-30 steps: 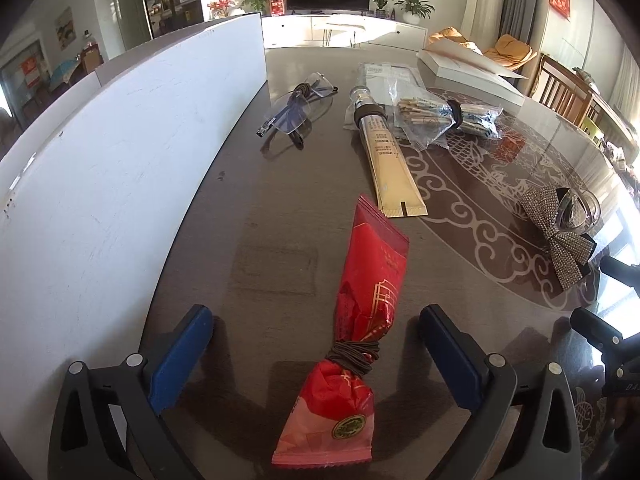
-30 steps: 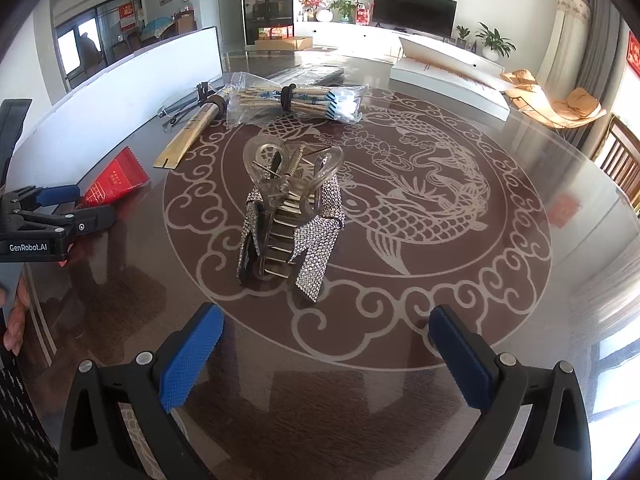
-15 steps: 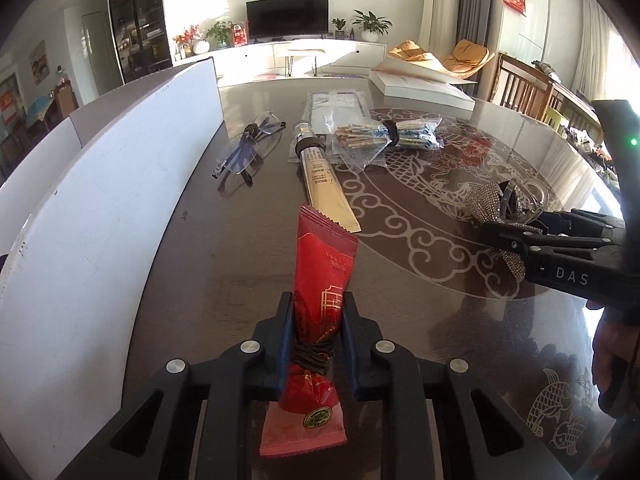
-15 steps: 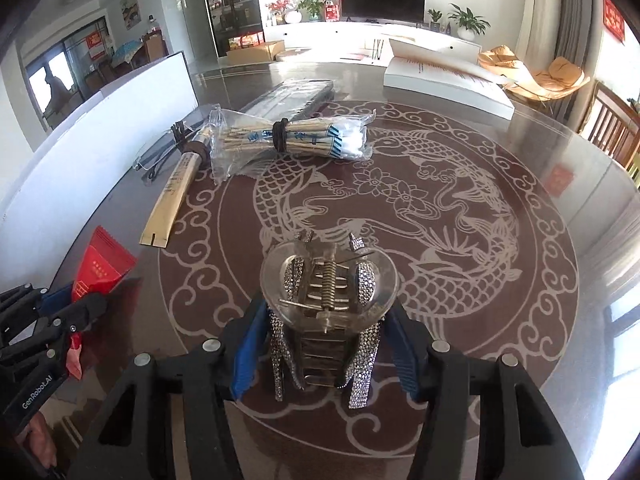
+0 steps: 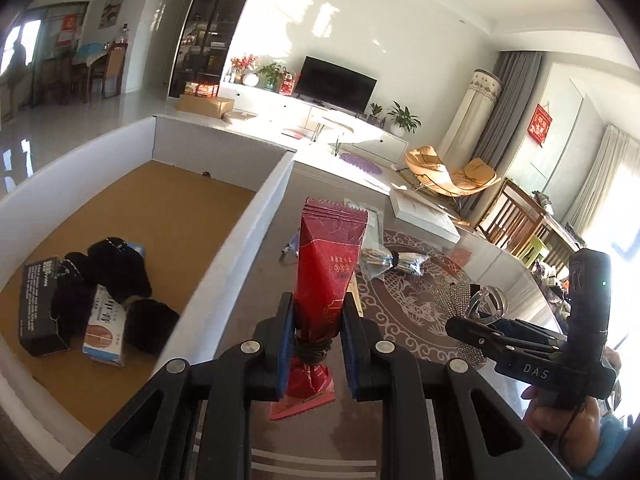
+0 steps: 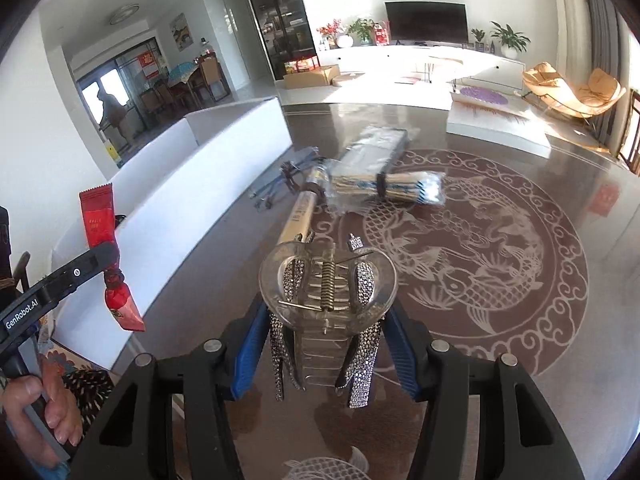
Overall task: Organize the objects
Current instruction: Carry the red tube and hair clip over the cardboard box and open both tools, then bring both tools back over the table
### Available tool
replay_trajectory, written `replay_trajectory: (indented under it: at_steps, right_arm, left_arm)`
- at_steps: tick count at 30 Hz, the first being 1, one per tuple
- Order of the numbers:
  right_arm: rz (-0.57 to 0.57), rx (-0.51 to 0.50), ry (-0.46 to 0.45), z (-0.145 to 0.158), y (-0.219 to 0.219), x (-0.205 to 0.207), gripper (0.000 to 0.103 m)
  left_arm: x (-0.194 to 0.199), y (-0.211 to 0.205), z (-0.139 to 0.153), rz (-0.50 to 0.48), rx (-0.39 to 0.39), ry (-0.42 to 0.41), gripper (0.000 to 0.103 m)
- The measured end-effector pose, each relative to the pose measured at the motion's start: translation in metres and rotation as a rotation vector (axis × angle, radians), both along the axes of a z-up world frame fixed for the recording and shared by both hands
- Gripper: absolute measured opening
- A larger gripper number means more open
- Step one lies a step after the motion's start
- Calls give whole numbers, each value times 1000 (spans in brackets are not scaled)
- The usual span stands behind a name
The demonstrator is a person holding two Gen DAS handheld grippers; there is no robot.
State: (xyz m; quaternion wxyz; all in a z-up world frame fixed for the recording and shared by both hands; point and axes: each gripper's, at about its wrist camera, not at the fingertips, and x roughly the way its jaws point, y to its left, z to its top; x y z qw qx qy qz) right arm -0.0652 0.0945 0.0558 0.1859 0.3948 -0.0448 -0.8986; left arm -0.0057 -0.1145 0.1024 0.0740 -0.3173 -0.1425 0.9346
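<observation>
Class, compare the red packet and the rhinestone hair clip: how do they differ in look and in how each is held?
The red packet is opaque foil, tied with a band; the hair clip is clear plastic with sparkly ribbons. The packet stands upright, gripped low; the clip is gripped across its body. Both are held off the table.

the red packet point(image 5: 329, 276) at centre frame is glossy, crinkled foil-like wrap, cinched by a dark elastic band point(image 5: 311, 350). the hair clip point(image 6: 328, 280) is clear plastic with a metal spring and glittery rhinestone ribbon. the table point(image 6: 520, 320) is dark, polished and reflective. the box point(image 5: 224, 264) at left has matt white walls and a cork-like brown floor.
</observation>
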Motion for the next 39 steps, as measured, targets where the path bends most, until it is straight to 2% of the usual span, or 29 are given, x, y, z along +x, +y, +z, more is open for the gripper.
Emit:
replay_trajectory:
  at_steps: [2, 5, 9, 10, 11, 13, 14, 15, 17, 19, 21, 24, 26, 27, 28, 29, 30, 32, 34, 39]
  right_arm:
    - [105, -55, 27, 19, -47, -5, 56]
    - [259, -109, 42, 35, -121, -10, 56]
    - [442, -91, 25, 30, -216, -10, 57]
    - [473, -67, 2, 24, -236, -12, 57]
    - [496, -49, -29, 16, -253, -14, 58]
    - [505, -29, -74, 4, -271, -18, 66]
    - [496, -36, -77, 3, -270, -18, 68]
    - [487, -59, -69, 4, -264, -17, 68]
    - [457, -83, -22, 9, -243, -11, 85]
    - [399, -52, 53, 14, -213, -4, 94]
    - [334, -2, 101, 11, -177, -2, 97]
    - [205, 105, 124, -8, -114, -1, 100]
    - [110, 204, 115, -30, -70, 0, 100]
    - [63, 250, 97, -40, -43, 3, 100]
    - [20, 287, 71, -52, -20, 6, 100]
    - [-20, 314, 43, -63, 3, 9, 100]
    - [-60, 329, 15, -71, 28, 13, 100]
    - [-133, 333, -24, -82, 70, 25, 100]
    - [-197, 330, -47, -88, 99, 34, 100]
    - [-271, 302, -73, -94, 129, 48, 100]
  left_arm:
    - [0, -38, 15, 64, -16, 0, 21]
    - [-6, -97, 15, 185, -81, -56, 21]
    - [-19, -156, -2, 288, -161, -159, 21]
    - [-24, -165, -9, 308, -183, -199, 25]
    - [-29, -174, -16, 324, -195, -242, 29]
    - [-35, -186, -28, 360, -207, -302, 66]
    - [-32, -189, -30, 379, -216, -302, 73]
    - [-26, -189, -29, 395, -222, -283, 78]
    - [-16, -185, -26, 406, -210, -247, 80]
    - [-8, -173, -22, 386, -178, -219, 81]
    - [-1, -147, -12, 341, -159, -179, 81]
    - [6, -90, 4, 216, -151, -112, 81]
    - [11, -43, 15, 97, -131, -70, 82]
    - [15, -20, 18, 33, -121, -54, 88]
    - [18, 5, 18, -28, -116, -42, 99]
    - [21, 30, 16, -84, -117, -35, 103]
    - [22, 53, 12, -135, -121, -32, 103]
    - [17, 96, -7, -218, -148, -65, 103]
    - [5, 130, -31, -258, -185, -127, 103]
    - [-28, 165, -84, -251, -256, -239, 103]
